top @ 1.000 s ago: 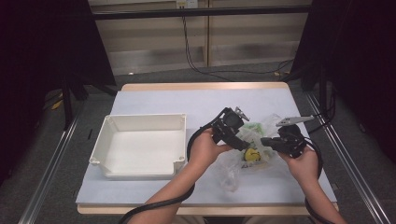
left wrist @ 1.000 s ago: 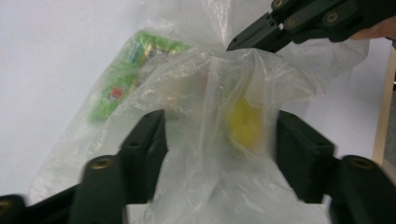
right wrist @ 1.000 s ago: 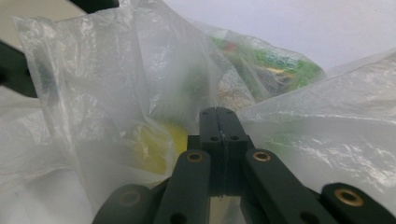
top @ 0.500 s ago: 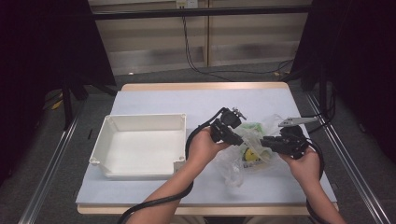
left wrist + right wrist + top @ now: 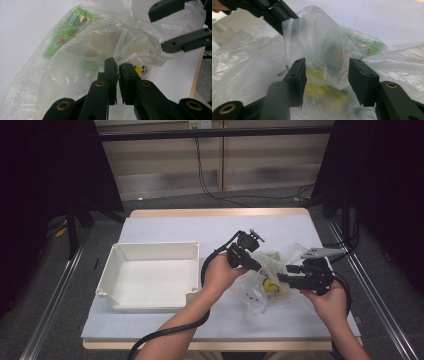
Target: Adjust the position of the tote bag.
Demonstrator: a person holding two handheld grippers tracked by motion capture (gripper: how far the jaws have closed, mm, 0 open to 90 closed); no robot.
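A crumpled clear plastic bag [image 5: 265, 292] lies on the white table between my hands, with a green packet [image 5: 67, 32] and a yellow item [image 5: 324, 90] inside. My left gripper [image 5: 117, 65] has just been closing and is shut on a raised fold of the bag's film [image 5: 135, 47]. It shows in the high view [image 5: 256, 266] at the bag's left side. My right gripper [image 5: 327, 72] has just been opening. Its jaws stand apart around an upright flap of film [image 5: 317, 37] without pressing it. In the high view it [image 5: 282, 277] points left at the bag.
A white empty tray [image 5: 150, 250] stands left of the bag on the table [image 5: 200, 227]. The grippers' black cables trail toward the front edge. Dark frame rails run along both sides of the table.
The left jaws closed onto the bag's film. The right jaws let go of the bag and opened. Both hands stayed about where they were.
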